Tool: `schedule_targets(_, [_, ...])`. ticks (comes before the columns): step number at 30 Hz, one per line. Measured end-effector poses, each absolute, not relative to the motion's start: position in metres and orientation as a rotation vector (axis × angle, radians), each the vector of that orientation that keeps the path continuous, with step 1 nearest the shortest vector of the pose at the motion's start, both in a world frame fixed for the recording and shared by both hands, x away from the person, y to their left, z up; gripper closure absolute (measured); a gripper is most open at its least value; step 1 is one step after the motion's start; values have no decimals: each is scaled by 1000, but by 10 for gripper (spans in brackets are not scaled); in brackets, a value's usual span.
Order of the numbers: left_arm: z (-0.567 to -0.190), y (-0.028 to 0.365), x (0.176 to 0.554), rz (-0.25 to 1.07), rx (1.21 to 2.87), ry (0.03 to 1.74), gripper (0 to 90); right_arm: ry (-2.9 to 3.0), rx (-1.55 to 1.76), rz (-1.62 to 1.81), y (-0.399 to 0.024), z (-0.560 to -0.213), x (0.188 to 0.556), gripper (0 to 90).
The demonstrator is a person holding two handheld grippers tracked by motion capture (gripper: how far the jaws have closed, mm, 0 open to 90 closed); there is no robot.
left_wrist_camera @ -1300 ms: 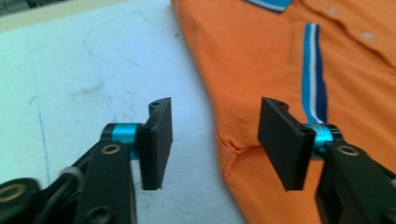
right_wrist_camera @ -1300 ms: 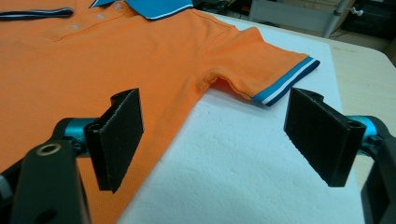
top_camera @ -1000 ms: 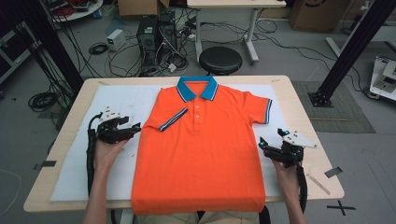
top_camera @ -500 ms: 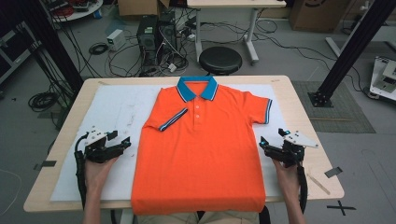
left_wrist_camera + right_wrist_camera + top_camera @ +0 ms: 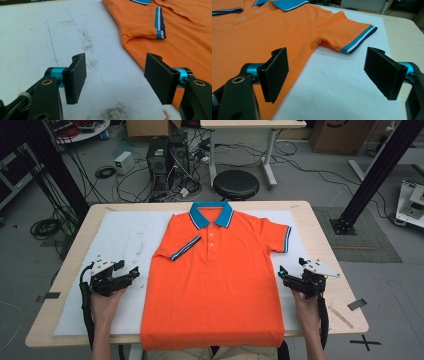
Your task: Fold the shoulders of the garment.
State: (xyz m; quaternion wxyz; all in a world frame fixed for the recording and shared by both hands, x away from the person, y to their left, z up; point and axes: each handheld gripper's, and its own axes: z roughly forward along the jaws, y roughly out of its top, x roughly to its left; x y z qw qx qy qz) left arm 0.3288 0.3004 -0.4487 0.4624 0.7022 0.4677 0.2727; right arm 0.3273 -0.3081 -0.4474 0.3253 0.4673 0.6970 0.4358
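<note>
An orange polo shirt [image 5: 215, 285] with a blue collar lies flat, front up, on a white sheet [image 5: 120, 240]. Its left sleeve [image 5: 185, 248] is folded in over the chest, and its right sleeve [image 5: 281, 237] is spread out. My left gripper [image 5: 134, 272] rests on the sheet just left of the shirt's side edge. Its jaws have just been opening, with nothing between them. In the left gripper view the gripper [image 5: 117, 77] stands open over bare sheet, the folded sleeve [image 5: 157, 22] ahead. My right gripper [image 5: 281, 272] stands open at the shirt's right edge, straddling that edge [image 5: 299, 67] below the sleeve cuff [image 5: 359, 38].
The sheet covers most of a wooden table [image 5: 320, 235]. The shirt's hem hangs over the near edge. A round black stool [image 5: 236, 184], computer boxes and cables sit on the floor beyond the far edge. Tape marks [image 5: 357, 304] lie near the right corner.
My left gripper has drawn back from the shirt's left edge, toward the near left, and now rests on the bare sheet. The right gripper has not moved.
</note>
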Motion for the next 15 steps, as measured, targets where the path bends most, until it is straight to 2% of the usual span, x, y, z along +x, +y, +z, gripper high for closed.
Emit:
schedule_targets(8, [-449, 303, 328, 652, 1707, 1140, 345, 1884, 1228, 1119, -306, -447, 331, 255])
schedule_targets(12, [-449, 301, 328, 655, 1720, 1137, 345, 1923, 1324, 1165, -314, -445, 342, 258])
schedule_targets(13, [-449, 301, 328, 654, 1728, 1136, 345, 1931, 1360, 1162, -317, -444, 348, 287])
schedule_targets(15, [-449, 300, 328, 655, 1726, 1138, 345, 1933, 1402, 1136, -319, -440, 357, 291])
